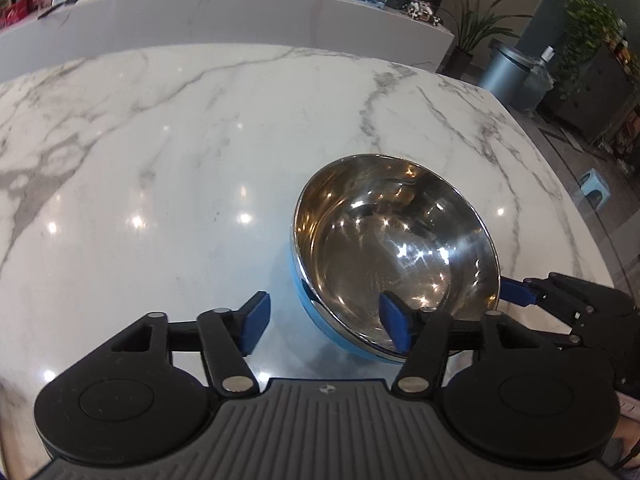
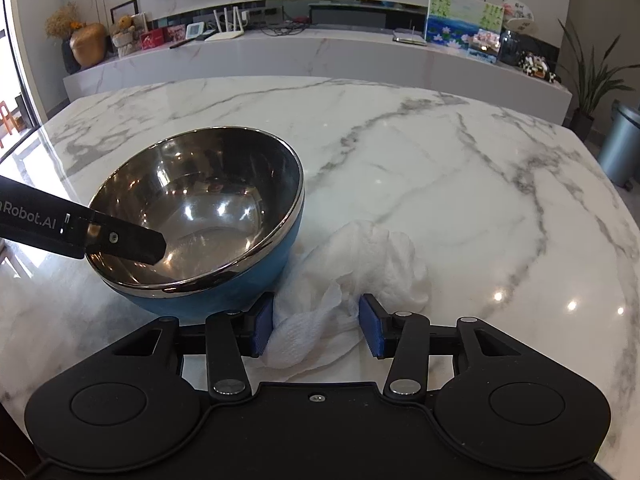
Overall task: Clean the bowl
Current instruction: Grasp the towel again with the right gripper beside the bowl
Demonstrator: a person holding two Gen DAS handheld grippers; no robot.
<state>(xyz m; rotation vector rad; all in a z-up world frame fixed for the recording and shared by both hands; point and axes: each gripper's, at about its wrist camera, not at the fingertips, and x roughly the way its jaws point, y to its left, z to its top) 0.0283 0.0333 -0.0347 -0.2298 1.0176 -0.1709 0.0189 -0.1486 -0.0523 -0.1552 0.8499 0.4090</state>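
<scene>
A steel bowl with a blue outside (image 1: pixel 400 248) (image 2: pixel 192 208) stands upright on the white marble table (image 1: pixel 160 160). My left gripper (image 1: pixel 326 322) is open and straddles the bowl's near rim: one pad sits inside the bowl, the other outside, neither pressing. In the right wrist view its black finger (image 2: pixel 120 240) reaches into the bowl. A crumpled white paper towel (image 2: pixel 372 256) lies on the table just right of the bowl. My right gripper (image 2: pixel 316 324) is shut on the towel's near end, with both blue pads against the bunched paper.
The marble table (image 2: pixel 440 152) stretches far beyond the bowl and ends at the right edge. Behind it runs a low white shelf (image 2: pixel 320 56) with a router, pictures and ornaments. A grey bin (image 2: pixel 624 140) and a potted plant (image 2: pixel 592 80) stand on the floor to the right.
</scene>
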